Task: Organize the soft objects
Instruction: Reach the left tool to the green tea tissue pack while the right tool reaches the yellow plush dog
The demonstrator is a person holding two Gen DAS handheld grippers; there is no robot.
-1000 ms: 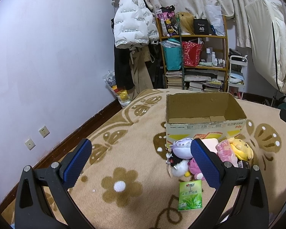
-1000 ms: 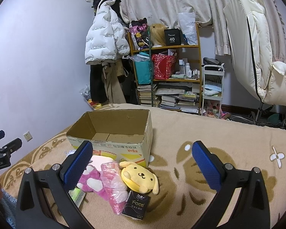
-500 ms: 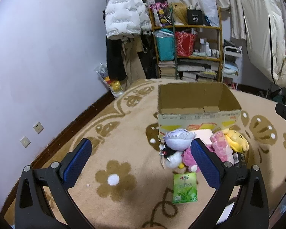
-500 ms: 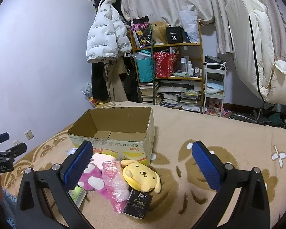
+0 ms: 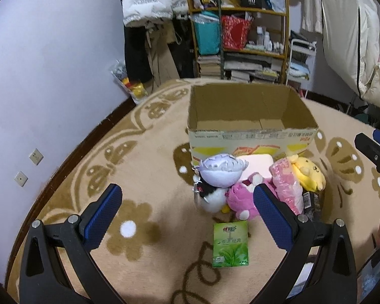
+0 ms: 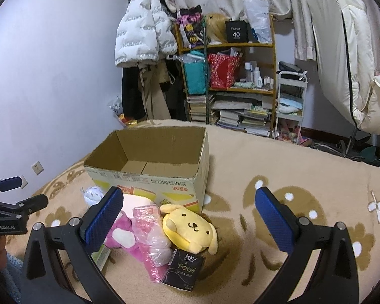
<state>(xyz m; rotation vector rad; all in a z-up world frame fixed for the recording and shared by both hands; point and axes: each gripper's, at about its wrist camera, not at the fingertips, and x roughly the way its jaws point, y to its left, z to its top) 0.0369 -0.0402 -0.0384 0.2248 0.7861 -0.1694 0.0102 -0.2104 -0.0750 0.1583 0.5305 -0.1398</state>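
An open, empty cardboard box [image 5: 250, 129] [image 6: 149, 174] stands on the beige flowered blanket. In front of it lies a heap of soft things: a doll with a pale lilac head [image 5: 221, 172], a pink plush [image 5: 240, 200] [image 6: 121, 235], a pink plastic packet [image 5: 286, 185] [image 6: 152, 240], a yellow dog plush [image 5: 309, 173] [image 6: 190, 228], a black tissue pack [image 6: 183, 269] and a green tissue pack [image 5: 230, 244]. My left gripper [image 5: 187, 215] hovers open just short of the heap. My right gripper [image 6: 188, 217] is open above the yellow dog plush, holding nothing.
A wooden shelf [image 6: 228, 86] crammed with books and bags stands against the far wall, beside hanging coats [image 6: 144, 33]. A white trolley [image 6: 290, 101] and a cream chair [image 6: 347, 58] are at the right. The lilac wall [image 5: 50, 76] runs along the left.
Both grippers have tilted down and come closer to the heap; the box and toys now sit larger and more central. The jaws stayed open and nothing was picked up.
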